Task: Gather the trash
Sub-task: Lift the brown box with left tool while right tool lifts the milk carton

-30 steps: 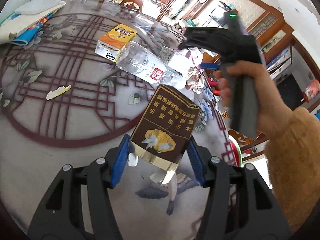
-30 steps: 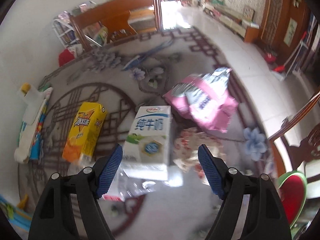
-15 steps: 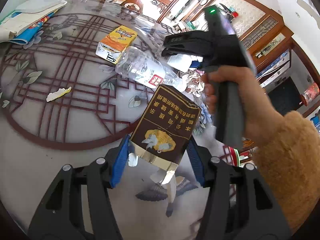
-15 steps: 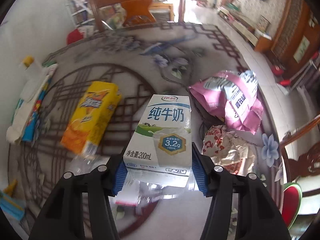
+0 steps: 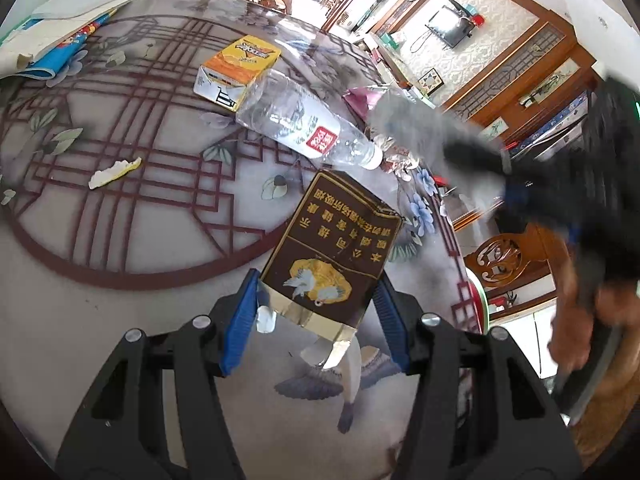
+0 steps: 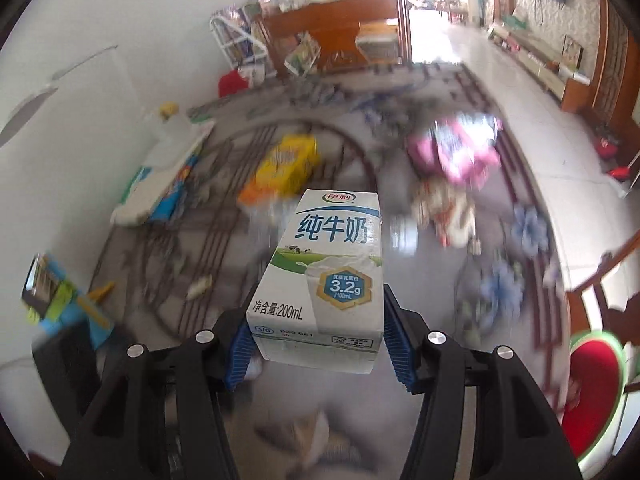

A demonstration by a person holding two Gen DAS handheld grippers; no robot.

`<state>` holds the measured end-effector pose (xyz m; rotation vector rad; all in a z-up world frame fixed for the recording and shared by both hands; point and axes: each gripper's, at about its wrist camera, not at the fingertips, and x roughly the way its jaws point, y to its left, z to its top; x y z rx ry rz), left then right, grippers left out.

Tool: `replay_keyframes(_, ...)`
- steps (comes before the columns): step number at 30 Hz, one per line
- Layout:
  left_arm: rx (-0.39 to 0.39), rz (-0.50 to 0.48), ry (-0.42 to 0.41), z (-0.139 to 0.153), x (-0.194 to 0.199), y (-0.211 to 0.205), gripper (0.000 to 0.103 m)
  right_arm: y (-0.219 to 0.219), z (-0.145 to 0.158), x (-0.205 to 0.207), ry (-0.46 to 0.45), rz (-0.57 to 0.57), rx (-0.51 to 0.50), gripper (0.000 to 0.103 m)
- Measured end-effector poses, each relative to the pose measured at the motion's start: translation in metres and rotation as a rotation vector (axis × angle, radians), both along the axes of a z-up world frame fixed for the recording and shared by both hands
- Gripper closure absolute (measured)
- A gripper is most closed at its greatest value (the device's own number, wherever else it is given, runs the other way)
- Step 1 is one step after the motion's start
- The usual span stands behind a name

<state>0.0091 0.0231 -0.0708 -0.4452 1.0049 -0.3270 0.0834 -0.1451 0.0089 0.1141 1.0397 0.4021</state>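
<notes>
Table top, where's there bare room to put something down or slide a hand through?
Bare patch: the table between the peel scrap and the brown packet held in the left gripper, running on toward the near edge. Crowded: the far right, where the orange carton, clear bottle and pink bag bunch together.

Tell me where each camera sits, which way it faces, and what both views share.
Left wrist: on the left gripper, looking along its jaws over the patterned table; jaws shut on a brown cigarette pack; the blurred right hand shows at right.
Right wrist: on the right gripper, facing the same table from above; jaws shut on a white milk carton; no hand visible.
Shared: the orange drink carton and the pink wrapper.
</notes>
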Motion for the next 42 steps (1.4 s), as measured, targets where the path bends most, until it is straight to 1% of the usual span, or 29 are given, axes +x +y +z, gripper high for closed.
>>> replay_keyframes(2, 0.015, 0.002, -0.001, -0.001, 0.0, -0.001, 0.05, -0.006, -0.015, -0.013, 0.036, 0.004, -0.016, 0.049)
replay_keyframes(3, 0.022, 0.003, 0.001, -0.002, 0.0, -0.001, 0.05, -0.01, -0.027, -0.02, 0.057, 0.001, -0.03, 0.049)
replay_keyframes(7, 0.045, 0.001, 0.019, -0.008, 0.0, -0.005, 0.05, -0.023, -0.058, -0.036, 0.106, -0.02, -0.043, 0.048)
replay_keyframes(10, 0.062, 0.0, 0.033, -0.012, 0.001, -0.007, 0.05, -0.027, -0.076, -0.044, 0.127, -0.017, -0.066, 0.048)
replay_keyframes(12, 0.075, 0.007, 0.044, -0.016, 0.002, -0.007, 0.048, -0.028, -0.087, -0.046, 0.134, -0.014, -0.087, 0.046)
replay_keyframes(13, 0.078, 0.012, 0.049, -0.017, 0.002, -0.006, 0.046, -0.031, -0.09, -0.046, 0.137, -0.019, -0.088, 0.043)
replay_keyframes(14, 0.081, 0.019, 0.053, -0.018, 0.003, -0.005, 0.042, -0.034, -0.093, -0.046, 0.139, -0.029, -0.081, 0.043)
replay_keyframes(16, 0.093, 0.037, 0.054, -0.019, 0.004, -0.003, 0.038, -0.039, -0.092, -0.044, 0.139, -0.051, -0.046, 0.042)
replay_keyframes(17, 0.103, 0.045, 0.052, -0.019, 0.005, -0.003, 0.036, -0.041, -0.09, -0.043, 0.13, -0.058, -0.034, 0.039)
replay_keyframes(19, 0.122, 0.052, 0.046, -0.019, 0.006, -0.004, 0.034, -0.042, -0.085, -0.041, 0.096, -0.068, -0.035, 0.037)
replay_keyframes(21, 0.137, 0.04, 0.047, -0.021, 0.007, -0.007, 0.034, -0.039, -0.084, -0.039, 0.081, -0.059, -0.044, 0.037)
replay_keyframes(24, 0.181, -0.004, 0.049, -0.023, 0.007, -0.017, 0.034, -0.029, -0.09, -0.037, 0.094, -0.028, -0.049, 0.036)
replay_keyframes(27, 0.217, -0.039, 0.044, -0.02, 0.004, -0.023, 0.032, -0.021, -0.096, -0.035, 0.09, -0.007, -0.094, 0.036)
replay_keyframes(30, 0.267, -0.081, 0.03, -0.018, 0.0, -0.03, 0.032, -0.013, -0.098, -0.035, 0.066, 0.018, -0.159, 0.036)
replay_keyframes(31, 0.282, -0.094, 0.029, -0.018, -0.001, -0.033, 0.032, -0.01, -0.1, -0.035, 0.063, 0.028, -0.183, 0.038)
replay_keyframes(32, 0.296, -0.108, 0.029, -0.019, -0.002, -0.036, 0.032, -0.01, -0.101, -0.035, 0.067, 0.035, -0.195, 0.049)
replay_keyframes(33, 0.308, -0.12, 0.03, -0.02, -0.002, -0.039, 0.032, -0.01, -0.102, -0.035, 0.071, 0.037, -0.201, 0.051)
replay_keyframes(35, 0.327, -0.142, 0.036, -0.023, -0.003, -0.044, 0.032, -0.013, -0.101, -0.035, 0.068, 0.034, -0.198, 0.051)
replay_keyframes(38, 0.339, -0.155, 0.047, -0.028, -0.002, -0.046, 0.032, -0.017, -0.095, -0.037, 0.041, 0.017, -0.187, 0.052)
replay_keyframes(41, 0.352, -0.156, 0.056, -0.034, -0.001, -0.048, 0.033, -0.025, -0.086, -0.037, 0.018, -0.012, -0.139, 0.052)
replay_keyframes(42, 0.359, -0.156, 0.052, -0.034, -0.001, -0.049, 0.036, -0.028, -0.084, -0.037, 0.016, -0.021, -0.124, 0.052)
